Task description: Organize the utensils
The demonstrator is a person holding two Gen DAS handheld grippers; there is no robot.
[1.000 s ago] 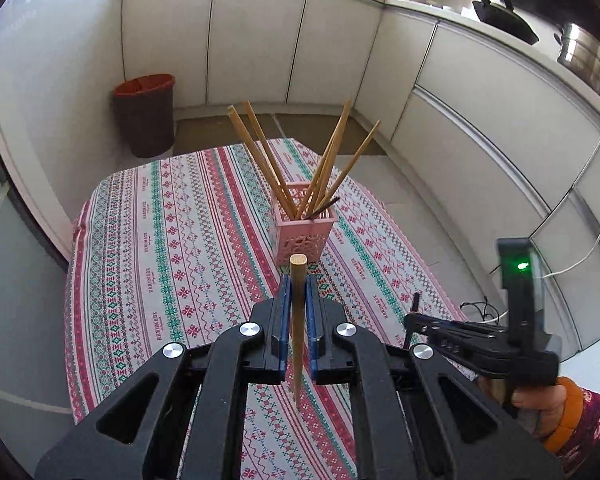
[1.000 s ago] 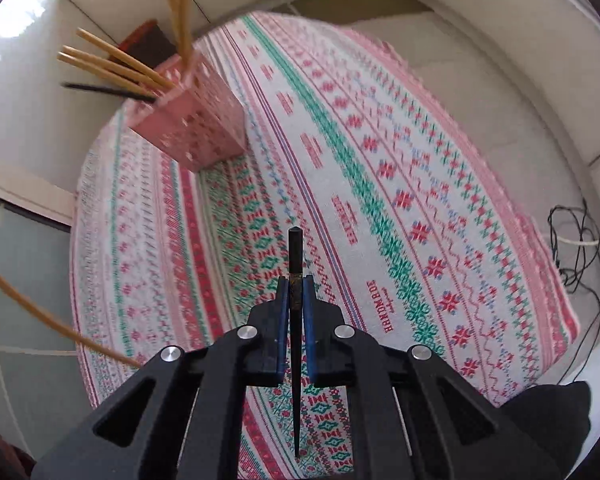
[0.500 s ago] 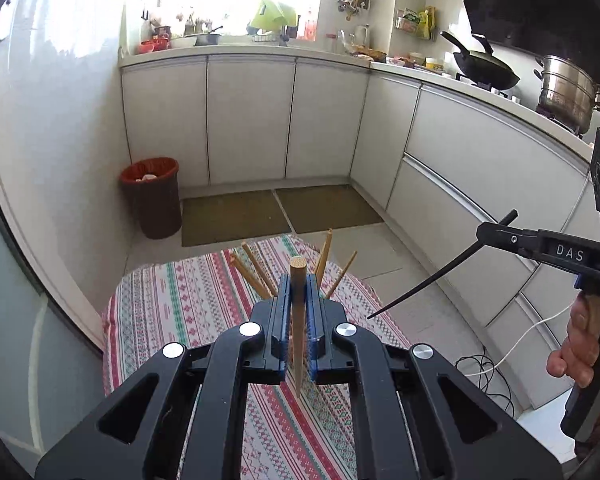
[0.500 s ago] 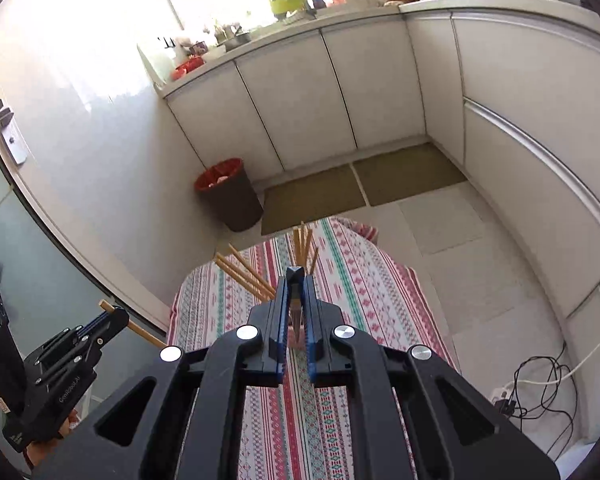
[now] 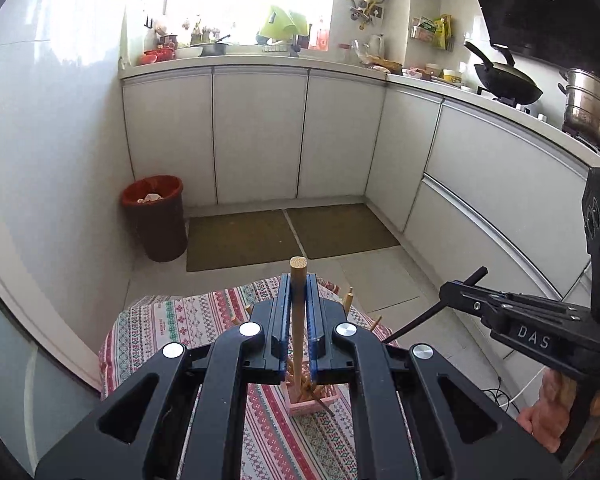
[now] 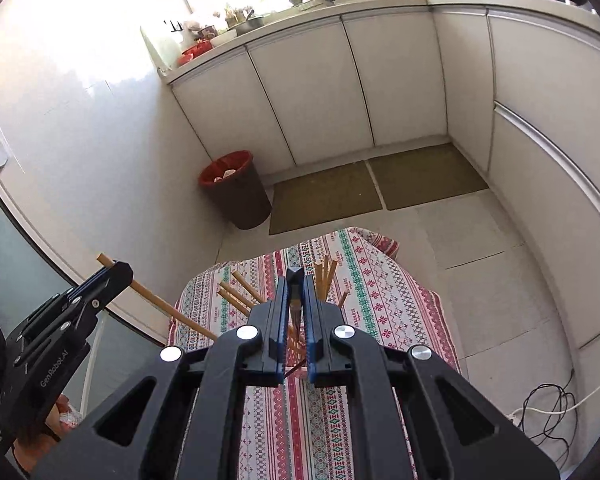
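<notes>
My left gripper [image 5: 298, 308] is shut on a wooden chopstick [image 5: 299, 320] that stands upright between its pads, its lower end over the pink holder [image 5: 312, 402] on the patterned tablecloth [image 5: 172, 320]. My right gripper [image 6: 295, 304] is shut on a black chopstick [image 6: 295, 308]; it shows from the side in the left wrist view [image 5: 452, 294], tip slanting down toward the holder. Several wooden chopsticks [image 6: 240, 292] stick out of the holder, which both grippers mostly hide. The left gripper shows in the right wrist view [image 6: 116, 270].
A red-rimmed bin [image 5: 156, 216] stands on the floor by the white cabinets [image 5: 260, 132]. Two brown mats [image 5: 292, 236] lie beyond the table. A wok [image 5: 504, 80] and a steel pot [image 5: 588, 104] sit on the counter at right. Cables [image 6: 548, 408] lie on the floor.
Both grippers have risen and tilted up from the tabletop, each still holding its chopstick. They now hang above the holder, which has dropped low in both views.
</notes>
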